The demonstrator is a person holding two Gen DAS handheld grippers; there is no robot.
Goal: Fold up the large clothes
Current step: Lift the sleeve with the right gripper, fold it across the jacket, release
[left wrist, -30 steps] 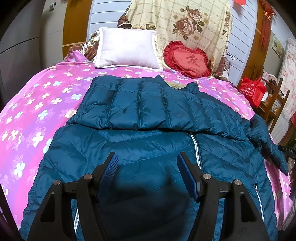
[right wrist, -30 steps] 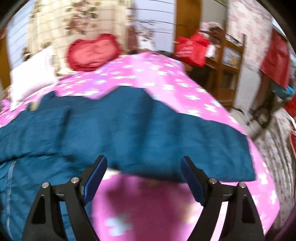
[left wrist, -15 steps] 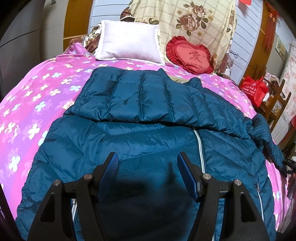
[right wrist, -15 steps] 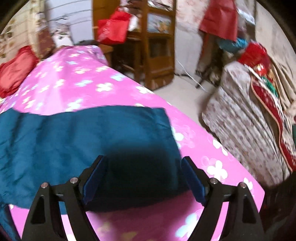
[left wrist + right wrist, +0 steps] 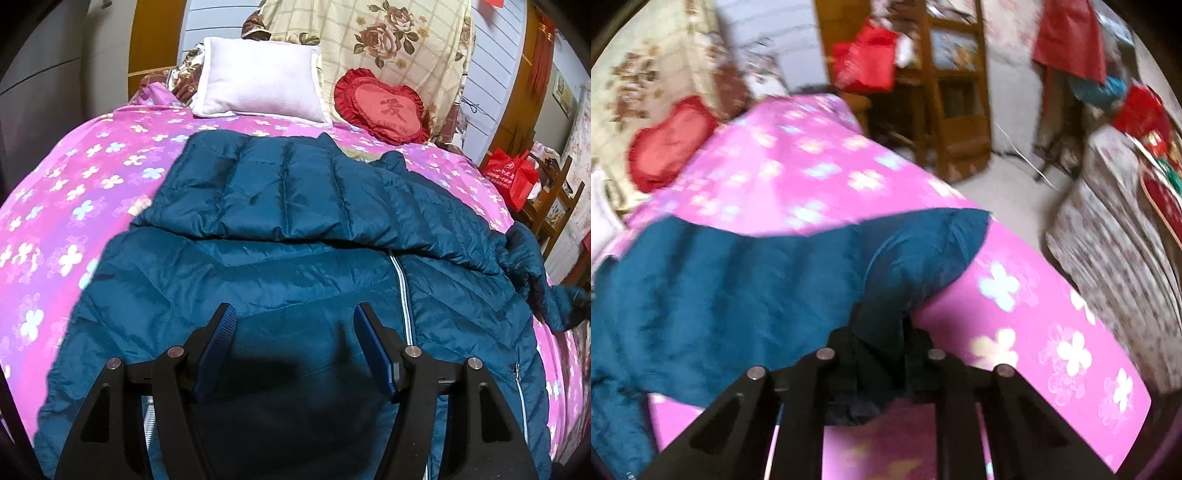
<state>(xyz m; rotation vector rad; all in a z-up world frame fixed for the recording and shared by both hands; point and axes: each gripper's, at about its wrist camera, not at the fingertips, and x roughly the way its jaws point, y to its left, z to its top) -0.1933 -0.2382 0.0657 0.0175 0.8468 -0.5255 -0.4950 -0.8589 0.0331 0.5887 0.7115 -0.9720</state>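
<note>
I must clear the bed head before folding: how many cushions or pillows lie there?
2. A white pillow lies at the head, left side; a red heart-shaped cushion sits to its right. More may be hidden behind them.

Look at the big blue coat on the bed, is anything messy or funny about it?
A little. The blue coat lies mostly flat on the pink bedspread, but its right sleeve is bunched up and lifted at the cuff, because the right tool is shut on it. The left tool is open above it.

Teal puffer jacket (image 5: 295, 266), zipped — flat on bed
</note>
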